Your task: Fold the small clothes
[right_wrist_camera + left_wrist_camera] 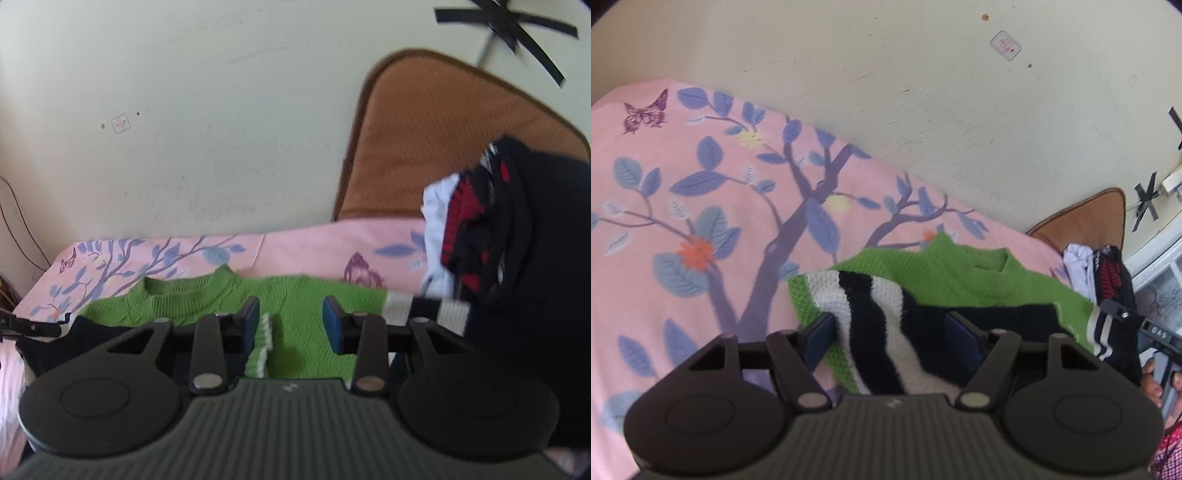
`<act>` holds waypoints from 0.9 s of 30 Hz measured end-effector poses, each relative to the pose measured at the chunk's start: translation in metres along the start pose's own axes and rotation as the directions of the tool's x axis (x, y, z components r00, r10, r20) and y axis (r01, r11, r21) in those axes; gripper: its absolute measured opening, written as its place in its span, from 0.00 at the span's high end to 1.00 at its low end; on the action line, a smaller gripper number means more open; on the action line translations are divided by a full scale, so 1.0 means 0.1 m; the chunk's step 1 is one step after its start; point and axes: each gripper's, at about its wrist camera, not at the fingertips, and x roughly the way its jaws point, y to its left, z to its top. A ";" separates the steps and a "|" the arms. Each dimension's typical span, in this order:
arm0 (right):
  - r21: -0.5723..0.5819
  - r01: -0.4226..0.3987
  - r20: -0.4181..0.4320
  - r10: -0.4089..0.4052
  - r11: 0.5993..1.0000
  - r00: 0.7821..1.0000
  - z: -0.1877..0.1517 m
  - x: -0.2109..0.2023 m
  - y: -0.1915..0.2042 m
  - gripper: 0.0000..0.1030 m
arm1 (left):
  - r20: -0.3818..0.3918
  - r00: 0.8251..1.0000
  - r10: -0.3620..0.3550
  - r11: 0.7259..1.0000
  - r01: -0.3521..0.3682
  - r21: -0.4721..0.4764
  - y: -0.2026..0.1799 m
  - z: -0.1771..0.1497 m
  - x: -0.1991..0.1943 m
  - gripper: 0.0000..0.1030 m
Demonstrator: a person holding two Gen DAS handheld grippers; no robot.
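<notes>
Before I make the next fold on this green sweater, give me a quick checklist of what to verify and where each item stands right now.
1. Left gripper open around the striped sleeve: ok, nothing clamped.
2. Right gripper open over the green sweater: ok.
3. Neckline flat on the pink bedsheet: ok.
4. Sleeves spread flat: not ok, the striped one is bunched.
5. Folded pile apart from the sweater: cannot tell; it overlaps the other cuff.

Sweater on bedsheet; clothes pile right.
</notes>
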 end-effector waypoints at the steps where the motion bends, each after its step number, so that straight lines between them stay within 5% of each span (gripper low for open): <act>1: -0.011 -0.027 -0.031 0.027 1.000 0.999 0.01 0.09 0.00 0.44 | 0.006 1.000 -0.008 1.000 0.008 0.008 -0.02 0.03 0.02 0.73; 2: -0.019 -0.043 -0.066 0.042 0.999 0.997 0.00 0.21 0.02 0.39 | 0.003 1.000 -0.011 1.000 0.011 0.016 -0.05 0.05 0.06 0.86; 3: -0.038 -0.041 -0.107 0.037 0.998 0.994 -0.06 0.36 0.07 0.39 | 0.010 1.000 -0.005 1.000 0.005 0.022 -0.08 0.10 0.09 0.88; 4: -0.079 -0.032 -0.158 0.020 0.996 0.987 -0.13 0.51 0.14 0.52 | 0.026 1.000 -0.001 0.999 0.000 0.044 -0.15 0.19 0.10 0.88; 5: -0.123 -0.014 -0.193 -0.010 0.992 0.981 -0.20 0.63 0.21 0.85 | 0.061 0.998 -0.001 0.997 -0.004 0.080 -0.25 0.26 0.06 0.89; 8: -0.106 0.020 -0.050 -0.026 0.994 0.998 -0.11 0.47 0.26 0.90 | 0.219 0.975 -0.044 0.969 -0.012 0.246 -0.59 0.45 -0.21 0.89; 11: -0.089 0.102 0.080 -0.095 0.991 0.992 0.00 0.23 0.19 0.89 | 0.221 0.975 -0.008 0.952 -0.061 0.301 -0.72 0.55 -0.19 0.86; 13: -0.135 0.134 -0.011 -0.136 0.982 0.991 -0.07 0.33 0.16 0.81 | 0.152 0.985 0.086 0.938 -0.131 0.322 -0.68 0.47 0.00 0.78; 15: -0.174 0.158 -0.144 -0.184 0.972 0.972 -0.19 0.49 0.11 0.77 | 0.082 0.975 0.206 0.919 -0.222 0.326 -0.54 0.32 0.13 0.55; 16: -0.184 0.172 -0.128 -0.198 0.968 0.972 -0.23 0.44 0.09 0.76 | 0.060 0.971 0.232 0.920 -0.240 0.309 -0.44 0.22 0.11 0.55; 18: -0.191 0.182 -0.057 -0.196 0.965 0.979 -0.27 0.14 0.09 0.70 | 0.037 0.978 0.206 0.944 -0.209 0.255 -0.27 0.04 -0.11 0.51; 20: -0.162 0.163 0.007 -0.164 0.973 0.987 -0.33 -0.22 0.05 0.54 | 0.028 0.987 0.156 0.972 -0.158 0.176 -0.16 -0.18 -0.43 0.48; 23: -0.120 0.154 0.037 -0.150 0.981 0.988 -0.58 -0.78 -0.02 0.54 | 0.005 0.998 0.065 0.986 -0.065 0.151 -0.16 -0.59 -0.85 0.43; 27: -0.073 0.170 0.016 -0.169 0.983 0.985 -1.08 -1.38 -0.11 0.53 | -0.058 0.997 0.049 0.983 -0.037 0.180 -0.26 -1.20 -1.17 0.42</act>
